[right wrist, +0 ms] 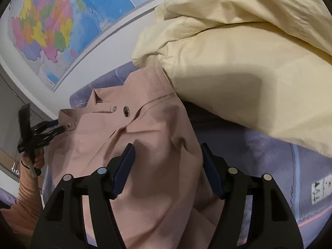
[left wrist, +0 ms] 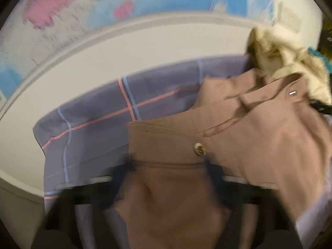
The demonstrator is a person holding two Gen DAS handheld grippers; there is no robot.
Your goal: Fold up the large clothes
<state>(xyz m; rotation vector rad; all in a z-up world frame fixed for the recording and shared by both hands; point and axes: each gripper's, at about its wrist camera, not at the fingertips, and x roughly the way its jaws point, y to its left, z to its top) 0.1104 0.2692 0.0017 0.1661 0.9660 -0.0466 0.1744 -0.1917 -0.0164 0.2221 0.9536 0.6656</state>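
Note:
A dusty-pink garment (left wrist: 249, 128) with a metal snap button (left wrist: 199, 149) lies on a purple checked bed sheet (left wrist: 93, 112). In the blurred left wrist view my left gripper (left wrist: 168, 166) is shut on the garment's banded edge. In the right wrist view the same pink garment (right wrist: 128, 137) lies between my right gripper's (right wrist: 168, 166) open fingers, which straddle a raised fold of it. The left gripper (right wrist: 41, 132) shows there at the far left, holding the garment's edge. A cream garment (right wrist: 238, 58) lies crumpled at the upper right, overlapping the pink one.
A colourful wall map (right wrist: 51, 20) hangs behind the bed on a white wall (left wrist: 145, 47). The cream garment (left wrist: 286, 62) sits at the bed's far right. A white label (right wrist: 321, 188) shows on the sheet (right wrist: 269, 166).

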